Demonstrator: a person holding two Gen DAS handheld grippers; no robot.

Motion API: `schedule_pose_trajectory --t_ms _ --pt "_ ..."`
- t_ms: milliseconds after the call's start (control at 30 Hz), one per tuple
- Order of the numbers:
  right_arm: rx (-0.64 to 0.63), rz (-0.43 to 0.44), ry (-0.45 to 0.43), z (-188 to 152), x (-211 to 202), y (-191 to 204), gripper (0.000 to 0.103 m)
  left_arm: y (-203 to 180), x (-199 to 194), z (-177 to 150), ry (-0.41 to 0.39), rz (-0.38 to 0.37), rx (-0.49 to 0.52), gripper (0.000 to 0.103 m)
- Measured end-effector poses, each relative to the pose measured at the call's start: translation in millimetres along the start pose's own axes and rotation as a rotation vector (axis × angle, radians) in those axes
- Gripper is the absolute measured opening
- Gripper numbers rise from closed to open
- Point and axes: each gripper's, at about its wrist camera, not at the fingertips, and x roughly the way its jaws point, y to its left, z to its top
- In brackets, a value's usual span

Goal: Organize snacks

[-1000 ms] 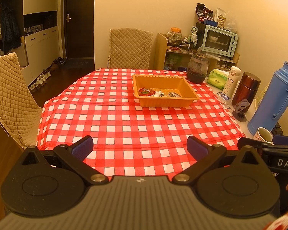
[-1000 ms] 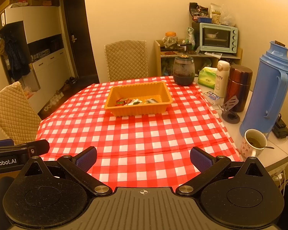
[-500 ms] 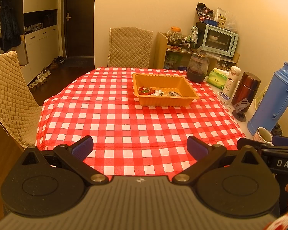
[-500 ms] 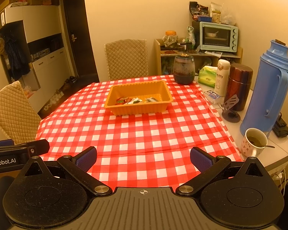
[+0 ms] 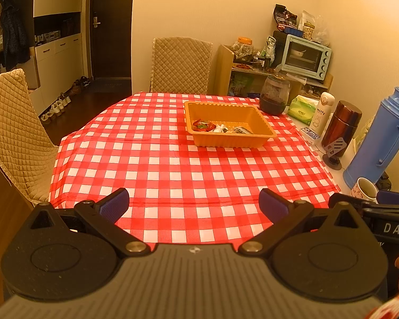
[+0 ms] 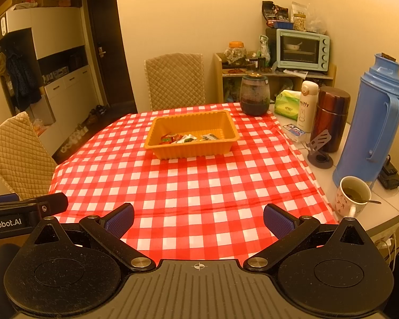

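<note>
Both tongs stand over the near edge of the surface covered by a red-and-white checked cloth (image 5: 173, 164). The left tongs (image 5: 193, 204) are spread wide apart, nothing between the blue pads. The right tongs (image 6: 198, 217) are likewise wide apart and hold nothing.

The shallow orange plastic tray (image 6: 191, 151) sits toward the far middle of the cloth, well apart from both tongs. A small cluster of wrapped snacks (image 6: 186, 137) lies inside it along the near wall — red, white and dark wrappers; individual items cannot be told apart.

Along the right side of the surface, off the cloth: a tall blue plastic thermos jug (image 6: 369, 122), a dark red metal flask (image 6: 332, 117), a slim white bottle with a rabbit print (image 6: 308, 103) and a white patterned mug with a spoon (image 6: 353, 196) just beside the jug's base. A dark round glass jar (image 6: 254, 94) stands on the cloth's far right corner, near the tray.
</note>
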Motion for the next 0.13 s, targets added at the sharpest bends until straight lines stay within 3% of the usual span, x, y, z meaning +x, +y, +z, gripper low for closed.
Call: schedule_pose_trajectory --t_ms 133 --pt "0.000 -0.001 -0.001 0.1 0.0 -0.1 0.102 2.7 -0.5 -0.6 -0.007 0.002 -0.007 0.103"
